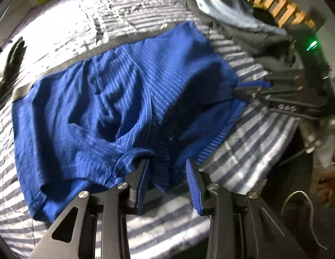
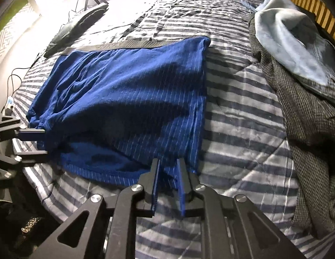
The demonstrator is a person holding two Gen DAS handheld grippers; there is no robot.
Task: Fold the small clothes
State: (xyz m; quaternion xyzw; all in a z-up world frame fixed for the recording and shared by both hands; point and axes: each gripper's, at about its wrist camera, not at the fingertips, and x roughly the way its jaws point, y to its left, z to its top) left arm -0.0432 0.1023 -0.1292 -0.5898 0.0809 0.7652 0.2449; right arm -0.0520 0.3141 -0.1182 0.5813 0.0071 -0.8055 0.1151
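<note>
Blue pin-striped shorts (image 1: 98, 99) with a grey waistband (image 2: 124, 44) lie spread flat on the striped bedspread (image 1: 243, 151). My left gripper (image 1: 167, 161) sits at the near hem, by the crotch. Its jaws stand apart, the cloth lies loose between them, and the pads are not pressing it. My right gripper (image 2: 168, 161) is at the near right corner of the shorts (image 2: 128, 90), jaws narrowly apart around the hem, not clamped. Each gripper shows in the other's view: the right gripper (image 1: 237, 87) at the shorts' right edge, the left gripper (image 2: 45, 142) at their left edge.
A pile with a light blue garment (image 2: 284, 41) and a grey checked garment (image 2: 305, 116) lies to the right, against a wooden slatted headboard (image 1: 267, 2). A black object (image 2: 81, 21) and cables (image 2: 14, 75) lie at the far left. The bed edge (image 2: 66, 211) runs near the grippers.
</note>
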